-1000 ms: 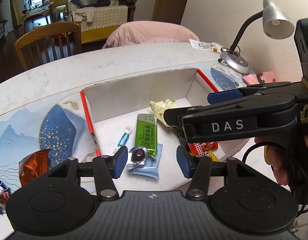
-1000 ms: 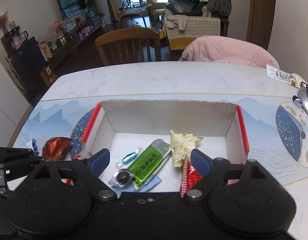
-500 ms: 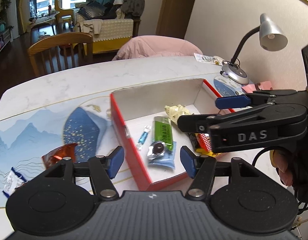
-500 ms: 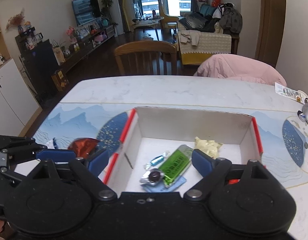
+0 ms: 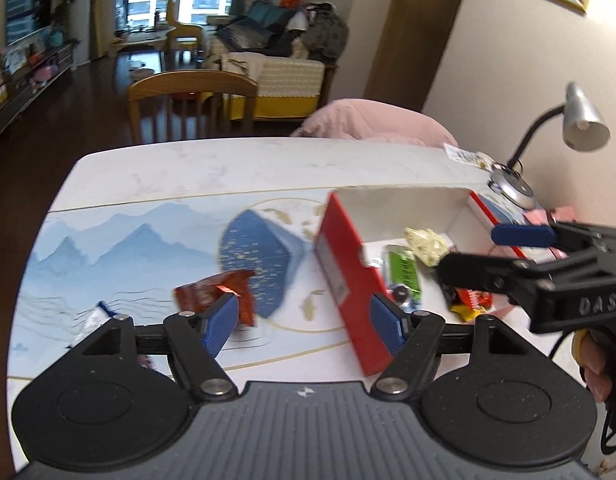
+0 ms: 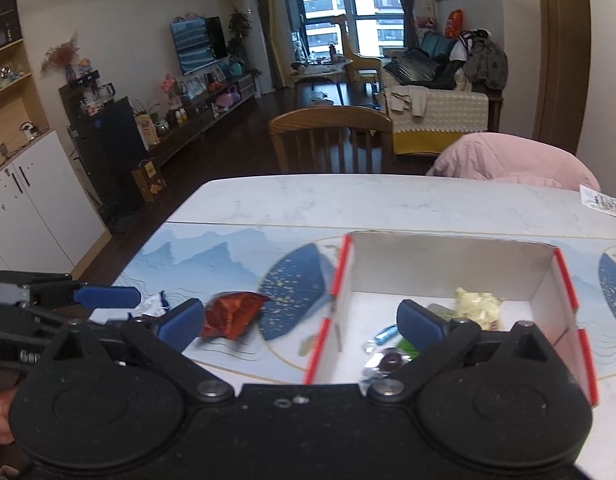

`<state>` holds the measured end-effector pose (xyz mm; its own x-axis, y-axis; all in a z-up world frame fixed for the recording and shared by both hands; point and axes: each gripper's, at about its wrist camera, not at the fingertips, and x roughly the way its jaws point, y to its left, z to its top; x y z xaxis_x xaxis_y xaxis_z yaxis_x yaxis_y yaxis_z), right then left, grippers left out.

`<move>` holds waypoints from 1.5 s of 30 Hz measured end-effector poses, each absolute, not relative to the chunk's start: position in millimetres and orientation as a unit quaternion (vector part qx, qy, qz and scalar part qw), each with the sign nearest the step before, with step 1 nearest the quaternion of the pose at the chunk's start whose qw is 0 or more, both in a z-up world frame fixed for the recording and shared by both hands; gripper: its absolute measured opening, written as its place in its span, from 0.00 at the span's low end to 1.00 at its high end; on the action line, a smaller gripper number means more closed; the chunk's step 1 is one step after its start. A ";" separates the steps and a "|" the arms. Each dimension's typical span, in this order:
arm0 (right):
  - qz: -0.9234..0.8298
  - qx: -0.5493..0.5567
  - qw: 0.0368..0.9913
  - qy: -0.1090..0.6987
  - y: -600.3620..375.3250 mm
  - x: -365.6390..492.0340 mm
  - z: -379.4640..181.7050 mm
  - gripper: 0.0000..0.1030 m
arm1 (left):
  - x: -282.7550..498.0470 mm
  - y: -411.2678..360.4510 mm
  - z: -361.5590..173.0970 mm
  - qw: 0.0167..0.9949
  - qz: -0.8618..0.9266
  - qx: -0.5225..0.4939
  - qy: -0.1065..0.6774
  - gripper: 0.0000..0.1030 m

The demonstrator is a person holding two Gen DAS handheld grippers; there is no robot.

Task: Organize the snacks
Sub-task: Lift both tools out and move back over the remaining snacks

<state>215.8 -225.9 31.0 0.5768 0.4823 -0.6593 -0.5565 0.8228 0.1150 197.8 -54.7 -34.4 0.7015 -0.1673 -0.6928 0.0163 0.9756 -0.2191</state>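
Showing both tools spread wide and empty above the surface (image 5: pixel 156 176): the left hand-held gripper (image 5: pixel 304 320) has just been opening, with nothing pressed between its blue pads, and the right hand-held gripper (image 6: pixel 300 322) has likewise just been opening to a wide gape, holding nothing. Most snacks already lie inside the red-edged box (image 6: pixel 564 280), among them a green bar (image 5: pixel 404 270), a pale crumpled wrapper (image 6: pixel 478 308) and a small blue candy (image 6: pixel 384 334). Outside it, a red foil packet (image 5: pixel 214 292) rests on the patterned mat (image 5: pixel 120 248) just beside the box's left wall, and a white-and-blue wrapper (image 6: pixel 150 306) lies farther left, near the surface's edge. Judged from this layout, the red packet is the likely next pick. Risks: the left pad sits close to the packet, so a careless approach could push the slick foil along the mat rather than trap it; the right pad hangs near the box wall (image 5: pixel 348 276) and could nudge or tilt the box; the two tools, close together, could collide. Around stand a desk lamp (image 5: pixel 584 124), a wooden chair (image 6: pixel 330 140) and a pink-covered chair (image 6: pixel 512 160), all well clear of the packet.
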 end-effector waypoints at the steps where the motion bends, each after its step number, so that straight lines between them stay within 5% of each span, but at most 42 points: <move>1: 0.296 -0.051 0.885 0.354 -221.5 213.3 29.7 1.00 | 195.9 -47.5 -34.9 0.917 -0.047 -0.101 0.382 0.72; 24: 0.294 -0.061 0.870 0.392 -134.8 197.5 -12.1 1.00 | 176.4 90.9 -82.0 0.906 0.008 -0.103 0.410 0.72; 45: 0.271 -0.096 0.842 0.456 -79.4 252.1 -75.9 0.99 | 184.4 81.7 -140.4 0.901 -0.028 -0.048 0.430 0.72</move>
